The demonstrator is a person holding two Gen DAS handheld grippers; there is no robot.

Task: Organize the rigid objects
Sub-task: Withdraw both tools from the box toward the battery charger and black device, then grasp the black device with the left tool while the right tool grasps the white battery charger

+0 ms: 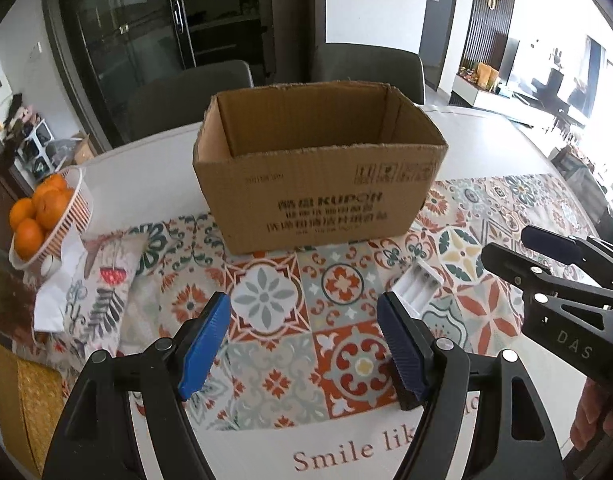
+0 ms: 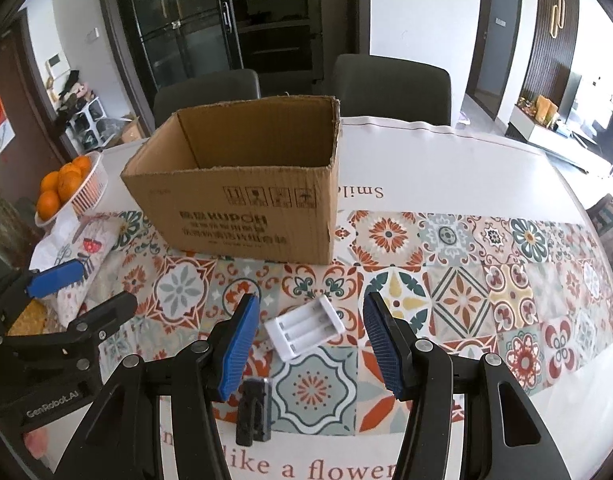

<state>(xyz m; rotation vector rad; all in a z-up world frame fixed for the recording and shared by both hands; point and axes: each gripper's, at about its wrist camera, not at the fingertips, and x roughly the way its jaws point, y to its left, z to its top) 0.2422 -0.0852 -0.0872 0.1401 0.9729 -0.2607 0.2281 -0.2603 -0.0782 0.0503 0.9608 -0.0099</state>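
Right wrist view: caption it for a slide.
Right gripper open above a white battery holder on the patterned tablecloth, empty cardboard box behind, black object nearer.

Both grippers point down at the patterned mat (image 2: 458, 256). Left gripper (image 1: 302, 340): jaws wide apart, nothing btw them, over mat's near part. Right gripper (image 2: 310, 340): jaws also apart, gap narrower, no grip, just right of left one. A hand (image 1: 598, 424) holds it.

Matt corrugated cardboard box (image 2: 242, 196); glossy white plastic battery holder (image 2: 304, 328).
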